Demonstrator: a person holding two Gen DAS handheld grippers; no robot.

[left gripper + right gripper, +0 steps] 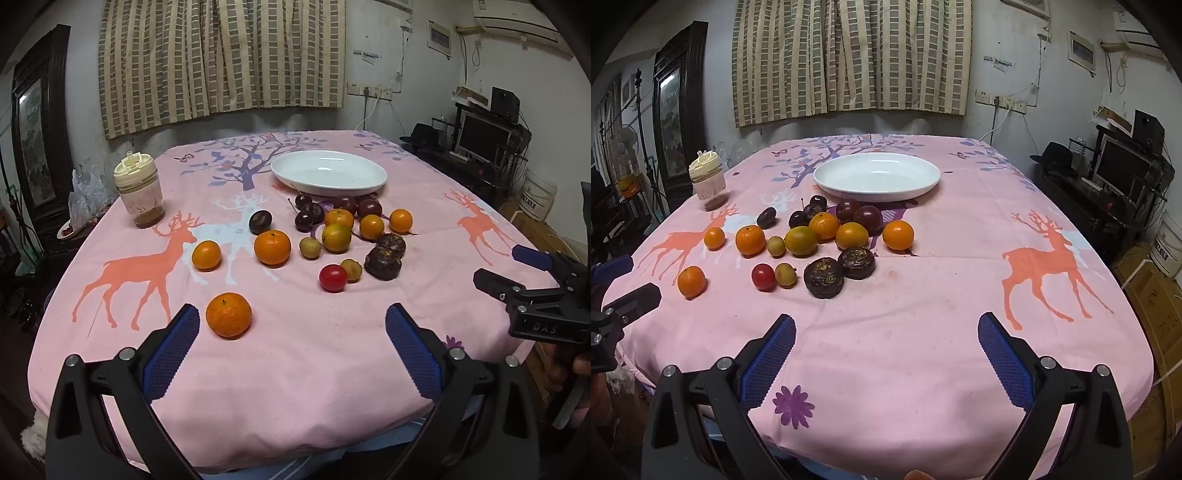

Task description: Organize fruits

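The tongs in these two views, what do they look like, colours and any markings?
Both are black plastic frames with silver bolts at the joints. The left tongs and right tongs each have two fingers lined with blue textured pads. The left view shows raised letters reading DAS on the right one's black body. No cables show.

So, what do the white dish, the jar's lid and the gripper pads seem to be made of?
The white dish looks like glazed ceramic or porcelain: it is smooth and shiny, though melamine is possible. The jar's lid looks like matte cream plastic, with a moulded flip spout. The pads of the left gripper look like blue rubber or soft plastic, with a fine grid texture.
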